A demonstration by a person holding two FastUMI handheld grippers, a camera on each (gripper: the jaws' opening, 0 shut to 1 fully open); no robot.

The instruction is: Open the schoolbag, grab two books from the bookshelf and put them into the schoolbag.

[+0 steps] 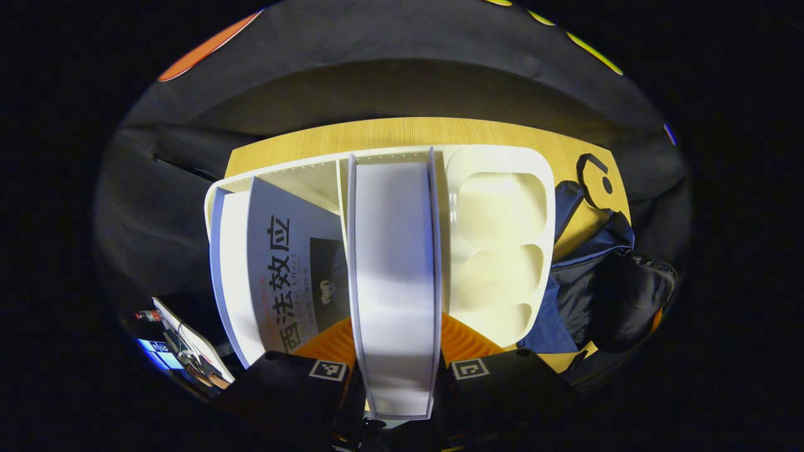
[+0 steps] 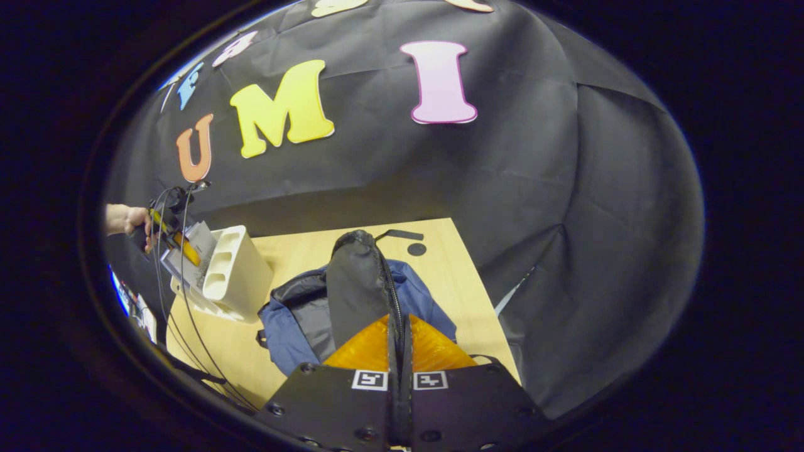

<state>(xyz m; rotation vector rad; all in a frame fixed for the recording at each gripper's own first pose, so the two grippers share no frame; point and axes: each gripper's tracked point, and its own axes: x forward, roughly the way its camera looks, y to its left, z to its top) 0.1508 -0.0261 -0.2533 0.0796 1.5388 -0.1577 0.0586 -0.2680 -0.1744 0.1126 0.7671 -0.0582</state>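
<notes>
A white bookshelf [image 1: 496, 251] stands on the wooden table [image 1: 389, 132]. My left gripper [image 1: 392, 336] is shut on a white book [image 1: 392, 263], which stands upright in the shelf with its edge toward me. Another book with a grey cover [image 1: 282, 270] leans to its left. The dark blue and black schoolbag [image 1: 597, 289] lies just right of the shelf. In the right gripper view my right gripper [image 2: 400, 342] is shut on the schoolbag's black flap [image 2: 358, 282] and holds it raised above the blue bag [image 2: 282, 333]. The shelf [image 2: 232, 270] stands to the bag's left, where a hand [image 2: 129, 221] holds the left gripper [image 2: 173, 235].
A black strap with a round piece [image 1: 597, 179] lies on the table behind the bag; it is seen as a strap [image 2: 402, 235] in the right gripper view. Cables [image 2: 182, 326] hang past the table's left edge. A lit screen and gear [image 1: 176, 351] sit low at the left.
</notes>
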